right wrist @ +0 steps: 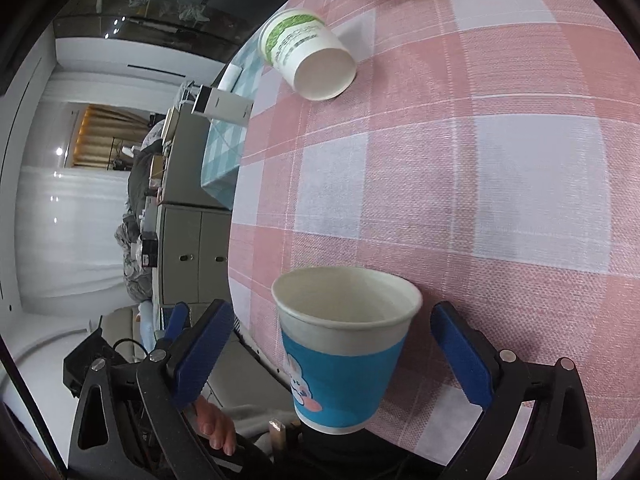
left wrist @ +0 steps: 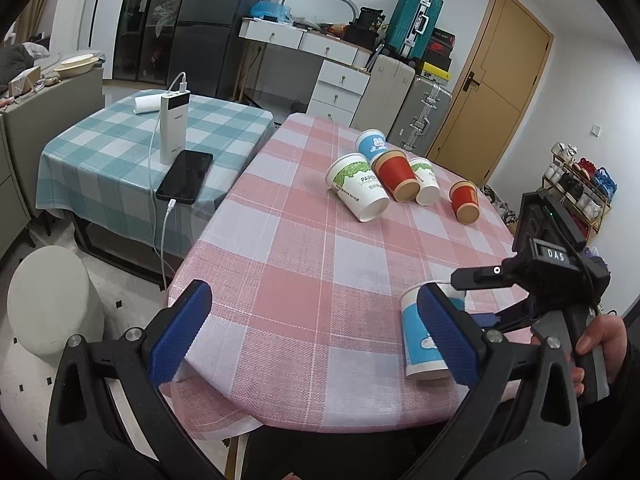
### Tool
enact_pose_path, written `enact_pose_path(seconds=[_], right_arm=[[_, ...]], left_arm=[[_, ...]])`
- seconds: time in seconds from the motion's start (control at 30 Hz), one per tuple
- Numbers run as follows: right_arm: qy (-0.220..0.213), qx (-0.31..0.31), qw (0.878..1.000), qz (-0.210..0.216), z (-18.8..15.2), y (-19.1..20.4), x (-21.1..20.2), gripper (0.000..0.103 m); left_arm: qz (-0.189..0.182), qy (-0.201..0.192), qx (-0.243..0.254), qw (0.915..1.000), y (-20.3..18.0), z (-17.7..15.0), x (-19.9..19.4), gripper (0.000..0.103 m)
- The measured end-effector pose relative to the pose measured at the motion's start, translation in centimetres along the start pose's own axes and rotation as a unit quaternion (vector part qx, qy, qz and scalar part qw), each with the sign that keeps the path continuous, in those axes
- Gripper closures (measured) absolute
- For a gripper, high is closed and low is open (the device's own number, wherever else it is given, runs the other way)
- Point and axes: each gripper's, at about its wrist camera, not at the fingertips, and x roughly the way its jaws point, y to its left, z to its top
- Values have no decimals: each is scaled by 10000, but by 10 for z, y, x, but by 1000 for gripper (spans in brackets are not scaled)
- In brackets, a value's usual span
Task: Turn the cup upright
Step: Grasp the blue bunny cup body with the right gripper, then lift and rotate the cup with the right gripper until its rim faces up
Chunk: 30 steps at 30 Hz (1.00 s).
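A blue and white paper cup (right wrist: 340, 360) stands upright near the front edge of the pink checked table (right wrist: 460, 180), mouth up. My right gripper (right wrist: 340, 356) is open, with its blue pads on either side of the cup and a gap on both sides. The same cup (left wrist: 420, 336) shows in the left wrist view, partly hidden by a pad. My left gripper (left wrist: 316, 340) is open and empty above the table's front edge, to the left of the cup.
Several paper cups lie on their sides at the far end: a green and white one (left wrist: 356, 186), a red one (left wrist: 396, 176), another red one (left wrist: 465, 201) and a blue one (left wrist: 372, 144). A teal checked table (left wrist: 120, 152) with a phone (left wrist: 185, 176) and power bank (left wrist: 174, 128) stands to the left.
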Motion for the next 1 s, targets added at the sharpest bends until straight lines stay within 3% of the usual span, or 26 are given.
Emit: enact_pose_path(seconds=[0.13, 0.37, 0.8, 1.0], right_arm=[[49, 11, 9999, -93, 0, 0, 7, 22], [35, -14, 10000, 10, 2, -2, 9, 37], [-377, -289, 9988, 155, -5, -5, -15, 39], [-788, -453, 9956, 226, -9, -16, -38, 39]], left_arm=[[-20, 108, -15, 9999, 3, -1, 8, 0], [-41, 223, -97, 9997, 8, 0, 21, 0], [-68, 283, 20, 9996, 0, 4, 26, 0], [-60, 329, 126, 9994, -11, 6, 28, 0]])
